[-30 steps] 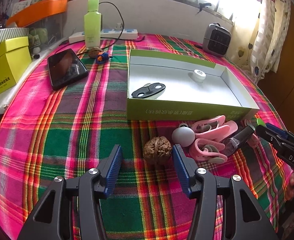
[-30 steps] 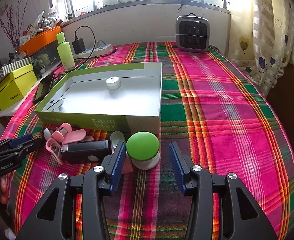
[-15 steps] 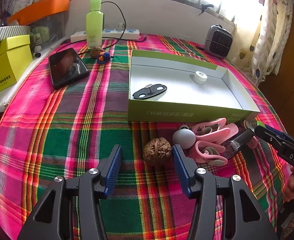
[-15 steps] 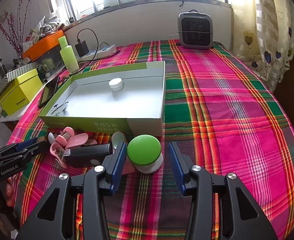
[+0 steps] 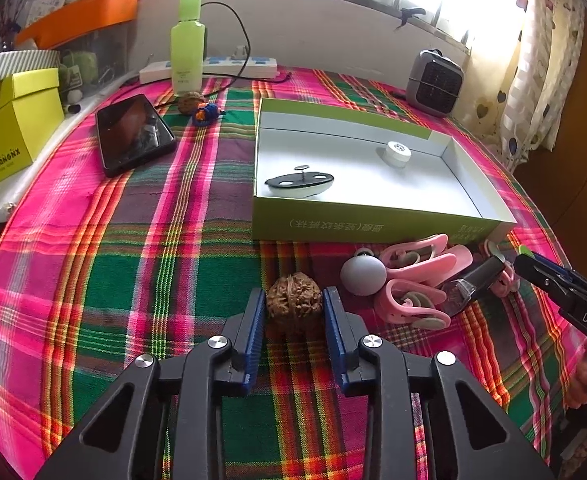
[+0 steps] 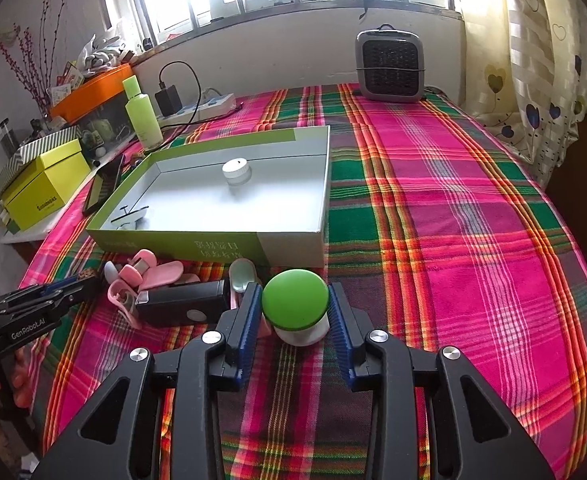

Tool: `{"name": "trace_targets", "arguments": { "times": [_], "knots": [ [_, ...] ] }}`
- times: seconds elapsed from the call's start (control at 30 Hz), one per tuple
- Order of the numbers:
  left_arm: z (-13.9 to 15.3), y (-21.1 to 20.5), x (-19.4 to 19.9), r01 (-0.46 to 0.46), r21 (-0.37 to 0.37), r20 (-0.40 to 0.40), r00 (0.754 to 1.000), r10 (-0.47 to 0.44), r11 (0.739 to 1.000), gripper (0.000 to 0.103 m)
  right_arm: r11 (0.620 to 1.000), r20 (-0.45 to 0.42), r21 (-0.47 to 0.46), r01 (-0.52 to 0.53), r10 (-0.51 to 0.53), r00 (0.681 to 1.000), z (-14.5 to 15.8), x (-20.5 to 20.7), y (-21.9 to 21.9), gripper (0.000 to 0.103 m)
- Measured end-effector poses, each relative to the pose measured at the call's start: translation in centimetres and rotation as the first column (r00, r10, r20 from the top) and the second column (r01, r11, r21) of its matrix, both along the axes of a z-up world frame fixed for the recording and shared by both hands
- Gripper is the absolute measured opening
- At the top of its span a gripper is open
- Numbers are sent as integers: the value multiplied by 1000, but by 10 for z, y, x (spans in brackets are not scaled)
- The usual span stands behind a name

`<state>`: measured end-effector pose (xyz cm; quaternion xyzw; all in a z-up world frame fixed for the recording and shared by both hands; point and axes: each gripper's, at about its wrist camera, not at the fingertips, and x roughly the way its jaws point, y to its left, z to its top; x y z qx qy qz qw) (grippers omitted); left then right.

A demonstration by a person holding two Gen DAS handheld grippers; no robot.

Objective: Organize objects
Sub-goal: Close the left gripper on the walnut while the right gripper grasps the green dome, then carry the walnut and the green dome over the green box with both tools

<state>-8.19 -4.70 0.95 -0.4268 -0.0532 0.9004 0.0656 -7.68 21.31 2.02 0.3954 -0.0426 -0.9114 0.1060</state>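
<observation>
My left gripper (image 5: 293, 308) is shut on a brown walnut (image 5: 293, 304) that rests on the plaid cloth. My right gripper (image 6: 295, 306) is shut on a green-topped white jar (image 6: 296, 308), also on the cloth. A green box with a white inside (image 5: 373, 222) (image 6: 221, 240) lies open just beyond both. It holds a small white cap (image 5: 398, 153) (image 6: 236, 169) and a black-and-white oval piece (image 5: 299, 182). Pink clips (image 5: 417, 276) (image 6: 145, 272), a white ball (image 5: 362, 276) and a black case (image 6: 181, 307) lie between the two grippers.
A phone (image 5: 133, 134), a green bottle (image 5: 187, 44), a second walnut (image 5: 189, 102), a blue toy (image 5: 207, 114) and a power strip (image 5: 209, 68) are at the back left. A yellow box (image 5: 9, 128) stands left. A grey heater (image 6: 391, 66) stands at the back.
Both grippers have closed in: the left jaws now touch the walnut, the right jaws now touch the green jar. Neither object has left the cloth.
</observation>
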Motion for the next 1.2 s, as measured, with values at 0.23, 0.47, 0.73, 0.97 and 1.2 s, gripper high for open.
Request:
{"name": "trace_targets", "arguments": {
  "times": [0.23,0.47,0.73,0.97,1.2],
  "knots": [
    [1,3,5,12,6,-1,1000,-12,1000,27,1000,-6,-7,-17,16,1000,4,7,-3,35],
    [5,8,9,26,8,-7,1000,-26,1000,27,999,-6,-14,-35,35,999,5,15,-5,35],
    [7,13,12,48,15,-7,999,-48,999,27,999,-18,-29,-23,22,1000,12,27,2,35],
    [11,18,14,66,16,-17,998,-66,998,27,999,-22,-26,-40,39,999,15,29,-2,35],
    [15,21,16,73,10,-27,997,-73,997,27,998,-24,-27,-55,54,998,15,30,-7,35]
  ]
}}
